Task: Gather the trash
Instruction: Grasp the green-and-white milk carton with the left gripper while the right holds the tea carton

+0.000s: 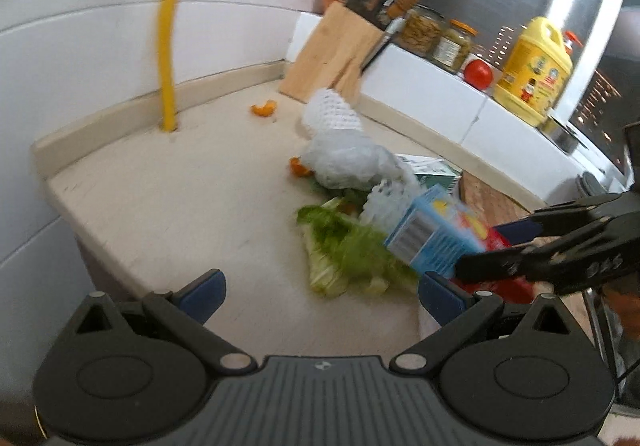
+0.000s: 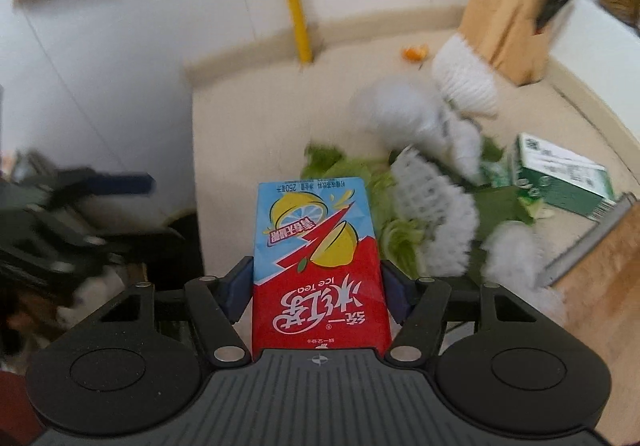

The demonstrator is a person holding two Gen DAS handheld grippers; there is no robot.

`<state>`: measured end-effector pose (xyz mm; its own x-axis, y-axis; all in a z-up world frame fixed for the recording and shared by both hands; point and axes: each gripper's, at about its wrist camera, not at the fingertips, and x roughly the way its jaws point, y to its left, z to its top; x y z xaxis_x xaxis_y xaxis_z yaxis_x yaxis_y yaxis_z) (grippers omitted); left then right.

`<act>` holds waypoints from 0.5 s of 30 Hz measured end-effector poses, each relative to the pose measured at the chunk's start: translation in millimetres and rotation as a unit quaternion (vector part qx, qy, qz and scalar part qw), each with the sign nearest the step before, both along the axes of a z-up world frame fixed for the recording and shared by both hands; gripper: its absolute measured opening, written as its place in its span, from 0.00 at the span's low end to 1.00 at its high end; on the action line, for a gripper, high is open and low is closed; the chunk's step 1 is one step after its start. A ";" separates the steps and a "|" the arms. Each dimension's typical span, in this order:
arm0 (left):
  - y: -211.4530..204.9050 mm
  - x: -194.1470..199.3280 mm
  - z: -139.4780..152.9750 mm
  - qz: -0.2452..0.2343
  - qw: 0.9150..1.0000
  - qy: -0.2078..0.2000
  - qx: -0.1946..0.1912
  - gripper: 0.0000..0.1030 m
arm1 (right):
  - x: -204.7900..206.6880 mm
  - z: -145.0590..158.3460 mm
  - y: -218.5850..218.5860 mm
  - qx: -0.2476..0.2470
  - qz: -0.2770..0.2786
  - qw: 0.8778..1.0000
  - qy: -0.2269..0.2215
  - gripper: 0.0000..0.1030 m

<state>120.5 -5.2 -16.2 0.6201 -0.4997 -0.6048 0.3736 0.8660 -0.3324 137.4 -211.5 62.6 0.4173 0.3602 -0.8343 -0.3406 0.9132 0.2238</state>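
Note:
A red and blue ice tea carton [image 2: 316, 266] sits between the blue pads of my right gripper [image 2: 316, 284], which is shut on its sides. In the left wrist view the same carton [image 1: 432, 242] hangs above the lettuce, held by the right gripper [image 1: 500, 266] coming in from the right. My left gripper [image 1: 320, 296] is open over the counter's near edge with nothing between its fingers. The trash pile holds lettuce leaves [image 1: 344, 254], a crumpled plastic bag [image 1: 344, 158], white foam nets [image 2: 436, 214], a green carton [image 2: 560, 178] and orange peel [image 1: 264, 109].
A wooden knife block [image 1: 332, 54] leans at the back corner. A yellow pipe [image 1: 168, 46] rises from the counter [image 1: 180, 198]. Jars [image 1: 424, 30], a tomato [image 1: 478, 73] and a yellow oil bottle [image 1: 534, 70] stand on the sill. A wooden cutting board [image 2: 600, 286] lies at the right.

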 end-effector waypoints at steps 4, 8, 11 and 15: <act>-21.2 15.0 11.8 -0.040 0.999 -0.033 0.010 0.95 | -10.1 14.5 -29.8 0.039 -0.045 0.998 -0.023 0.69; -40.3 36.1 18.2 -0.051 0.997 -0.058 0.027 0.95 | -14.6 18.6 -57.2 0.055 -0.091 0.993 -0.042 0.69; -52.9 50.3 23.7 -0.062 0.995 -0.070 0.037 0.95 | -14.2 17.9 -70.2 0.057 -0.110 0.991 -0.049 0.69; -73.5 71.9 33.4 -0.075 0.991 -0.097 0.062 0.95 | -13.4 16.0 -87.1 0.060 -0.132 0.988 -0.054 0.69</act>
<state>192.4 -78.7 17.2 0.6545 -0.5246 -0.5445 0.5480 0.8253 -0.1363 124.0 -298.6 78.6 0.5941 0.3208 -0.7377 -0.1227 0.9424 0.3110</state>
